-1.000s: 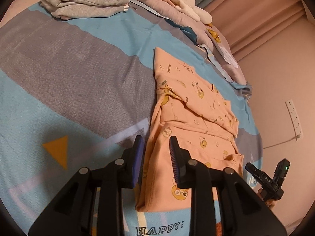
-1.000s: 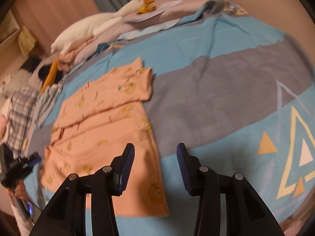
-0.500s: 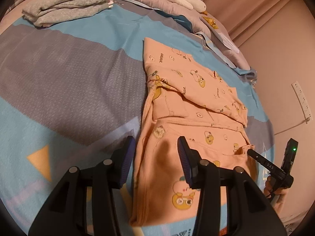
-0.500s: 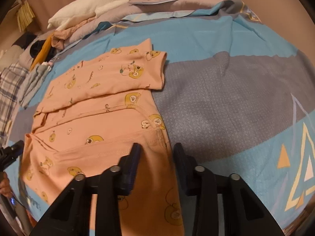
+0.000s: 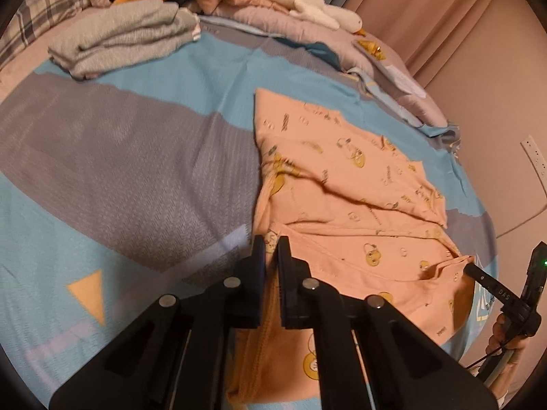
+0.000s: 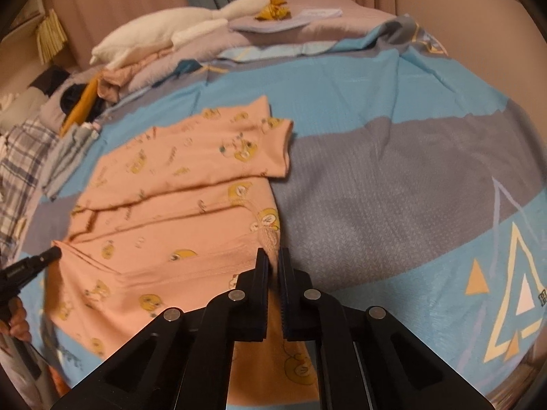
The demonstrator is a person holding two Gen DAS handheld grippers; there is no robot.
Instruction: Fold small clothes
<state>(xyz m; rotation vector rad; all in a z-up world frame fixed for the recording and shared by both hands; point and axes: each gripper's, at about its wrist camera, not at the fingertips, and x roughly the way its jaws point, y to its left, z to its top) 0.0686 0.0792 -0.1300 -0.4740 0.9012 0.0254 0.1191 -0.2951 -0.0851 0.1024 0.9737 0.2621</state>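
A peach child's top (image 5: 342, 212) with yellow cartoon prints lies flat on the blue and grey bed cover (image 5: 119, 171), one sleeve folded across it. My left gripper (image 5: 270, 249) is at the garment's near left edge, its jaws closing tight with a fold of fabric pinched between the pads. In the right wrist view the same top (image 6: 171, 225) spreads to the left, and my right gripper (image 6: 273, 259) is closing on its right edge, fabric pressed between the pads. Each gripper shows in the other's view: the right one (image 5: 470, 266) and the left one (image 6: 54, 253), both at the garment.
A stack of folded grey clothes (image 5: 123, 41) sits at the far left of the bed. A white goose plush (image 6: 177, 30) and loose clothes lie along the pillows. A plaid cloth (image 6: 17, 171) is at the left. A wall socket (image 5: 533, 153) is beside the bed.
Both grippers moved forward over the top's opposite edges and went from open to shut on the fabric.
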